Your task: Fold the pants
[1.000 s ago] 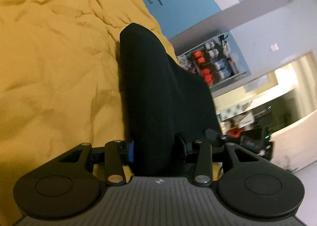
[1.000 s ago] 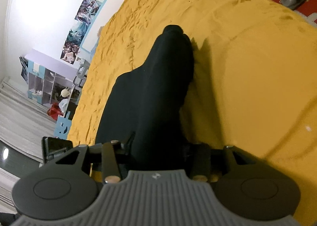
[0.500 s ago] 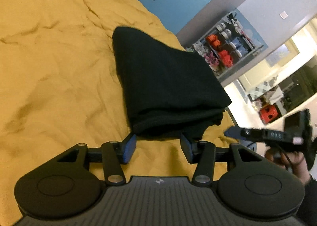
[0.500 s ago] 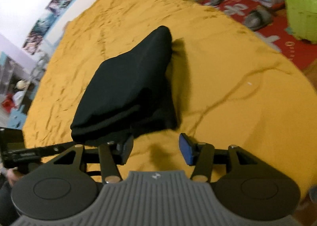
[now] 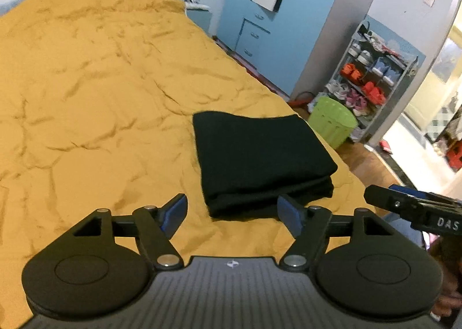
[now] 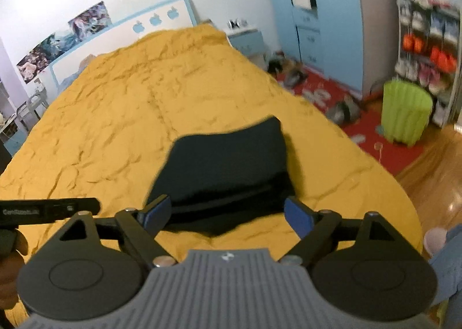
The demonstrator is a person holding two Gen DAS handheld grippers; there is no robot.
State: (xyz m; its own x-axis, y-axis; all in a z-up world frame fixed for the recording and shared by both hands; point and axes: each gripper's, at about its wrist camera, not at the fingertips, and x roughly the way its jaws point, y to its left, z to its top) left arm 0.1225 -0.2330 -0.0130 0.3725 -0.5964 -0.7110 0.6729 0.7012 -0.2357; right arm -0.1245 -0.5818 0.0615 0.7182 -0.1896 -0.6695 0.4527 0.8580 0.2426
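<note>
The black pants (image 5: pixel 260 155) lie folded into a thick rectangle near the foot of the yellow bed (image 5: pixel 86 98). My left gripper (image 5: pixel 232 215) hovers above and in front of the bundle, its jaws opening wide with nothing between them. In the right wrist view the same pants (image 6: pixel 228 164) rest beyond my right gripper (image 6: pixel 226 215), whose jaws are also opening and hold nothing. Each gripper's tip shows at the edge of the other's view, the right gripper (image 5: pixel 413 207) and the left gripper (image 6: pixel 49 209).
A green plastic basket (image 6: pixel 404 112) stands on the wooden floor off the bed's right side, by a shoe rack (image 5: pixel 372 80). Blue cabinets (image 6: pixel 323 20) line the far wall. A red mat (image 6: pixel 361 115) with scattered shoes lies beside the bed.
Both grippers let go of the pants, opened and pulled up and back. The pants, earlier raised between the jaws, now lie flat and folded on the bed.
</note>
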